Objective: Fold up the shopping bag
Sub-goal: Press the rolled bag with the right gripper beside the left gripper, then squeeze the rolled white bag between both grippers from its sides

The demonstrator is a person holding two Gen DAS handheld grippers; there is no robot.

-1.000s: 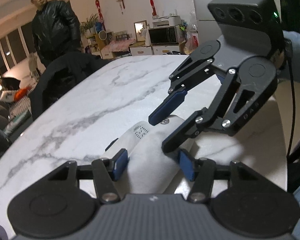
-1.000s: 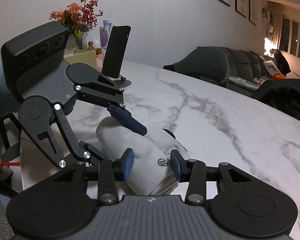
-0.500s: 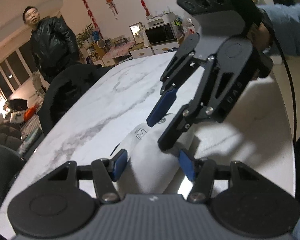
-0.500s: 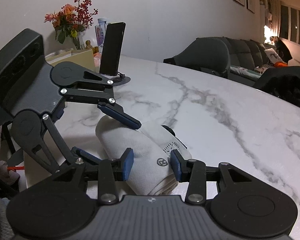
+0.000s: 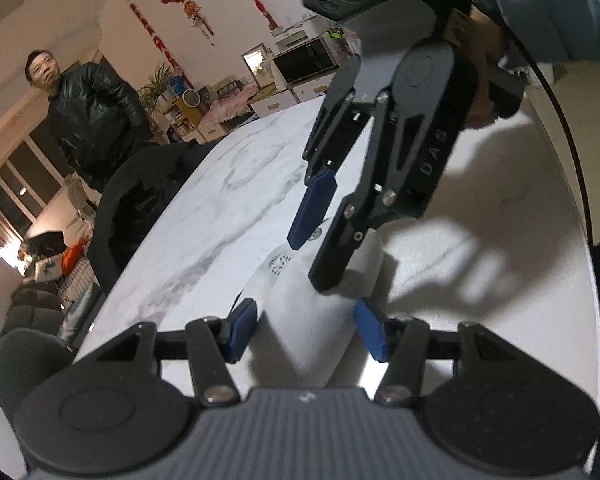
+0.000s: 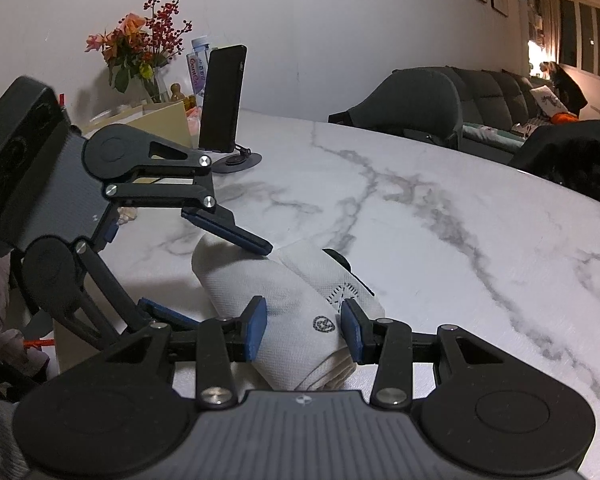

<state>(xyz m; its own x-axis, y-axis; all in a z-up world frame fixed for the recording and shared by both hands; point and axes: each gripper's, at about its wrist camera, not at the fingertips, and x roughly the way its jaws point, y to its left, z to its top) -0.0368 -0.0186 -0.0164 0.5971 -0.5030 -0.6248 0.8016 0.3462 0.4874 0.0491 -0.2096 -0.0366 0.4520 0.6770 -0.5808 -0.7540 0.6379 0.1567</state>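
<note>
where jaws straddle it, bag (image 6: 284,300) partly hidden.

The table (image 6: 440,216) has a white marble top with grey veins and a rounded edge. On it, near the front, lies the white shopping bag (image 6: 284,300), folded into a thick roll, with a small round logo on its cloth. Farther back a black phone (image 6: 222,98) stands upright on a round black stand (image 6: 236,160). Behind it are a vase of flowers (image 6: 140,52), a plastic bottle (image 6: 198,66) and a pale box (image 6: 160,124).
</note>
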